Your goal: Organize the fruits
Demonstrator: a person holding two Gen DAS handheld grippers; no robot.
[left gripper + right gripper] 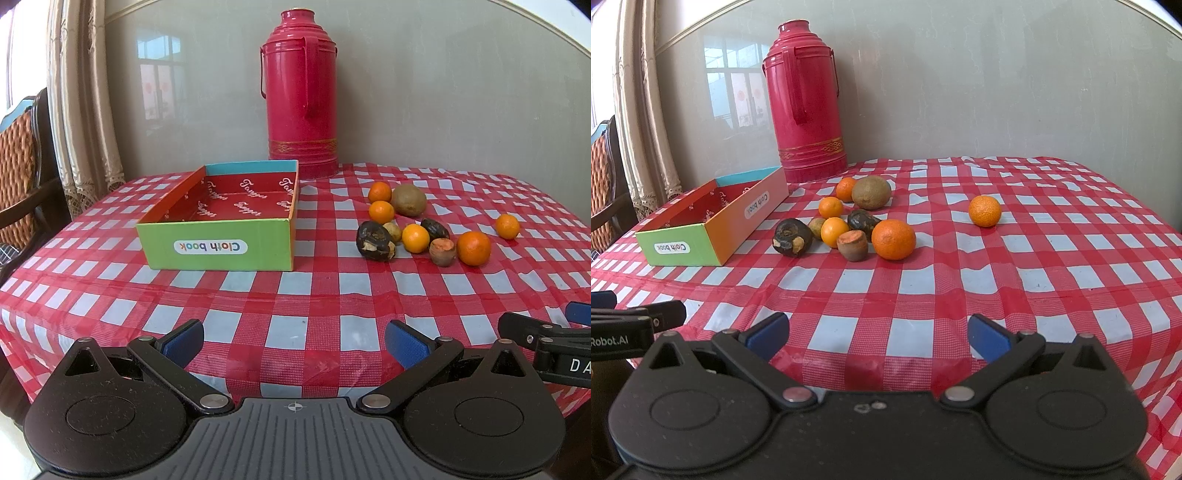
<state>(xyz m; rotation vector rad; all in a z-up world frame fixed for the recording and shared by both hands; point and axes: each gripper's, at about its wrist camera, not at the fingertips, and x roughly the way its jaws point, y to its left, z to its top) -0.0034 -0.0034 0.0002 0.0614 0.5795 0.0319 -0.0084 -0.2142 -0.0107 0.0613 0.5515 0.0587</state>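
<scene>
A cluster of fruit lies on the checked tablecloth: several oranges, the biggest (474, 248) (893, 239) at the front, a brown kiwi (408, 199) (871, 192) at the back, two dark shrivelled fruits (375, 241) (792, 237) and a brown cut one (441, 251) (852, 245). One orange (507, 226) (984, 210) sits apart to the right. An empty open box (221, 243) (713, 236) marked "Cloth book" stands left of the cluster. My left gripper (293, 341) and right gripper (877, 338) both hover open near the table's front edge, holding nothing.
A tall red thermos (301, 92) (807, 99) stands at the back against the wall. A chair (18, 162) and curtains are off the table's left side. The right gripper's side (546, 339) shows at the left wrist view's right edge.
</scene>
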